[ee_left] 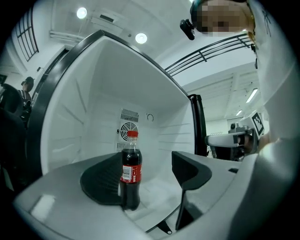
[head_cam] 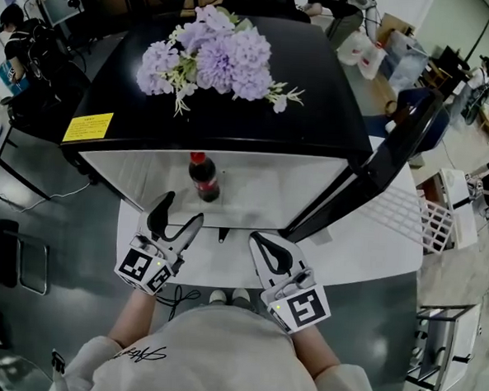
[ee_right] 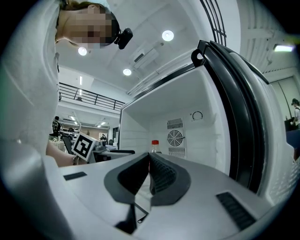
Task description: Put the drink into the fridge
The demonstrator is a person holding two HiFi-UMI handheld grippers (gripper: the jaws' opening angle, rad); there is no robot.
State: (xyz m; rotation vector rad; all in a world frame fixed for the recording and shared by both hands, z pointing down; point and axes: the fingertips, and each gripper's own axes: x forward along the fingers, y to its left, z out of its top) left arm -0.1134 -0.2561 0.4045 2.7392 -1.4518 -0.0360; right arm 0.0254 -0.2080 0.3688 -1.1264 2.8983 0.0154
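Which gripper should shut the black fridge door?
Right, likely. The black fridge door stands open on that side, beside the right gripper, jaws together and empty. The left gripper, jaws apart, faces the red-capped dark cola bottle, farther away.

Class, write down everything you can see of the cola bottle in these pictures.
The cola bottle is a small, clear plastic bottle filled nearly to the neck with dark drink. It has a red screw cap and a red label round its middle. It stands upright on the white floor of the open fridge, in front of the rear fan grille. Only that floor touches it: the left gripper, jaws apart, sits just short of it.
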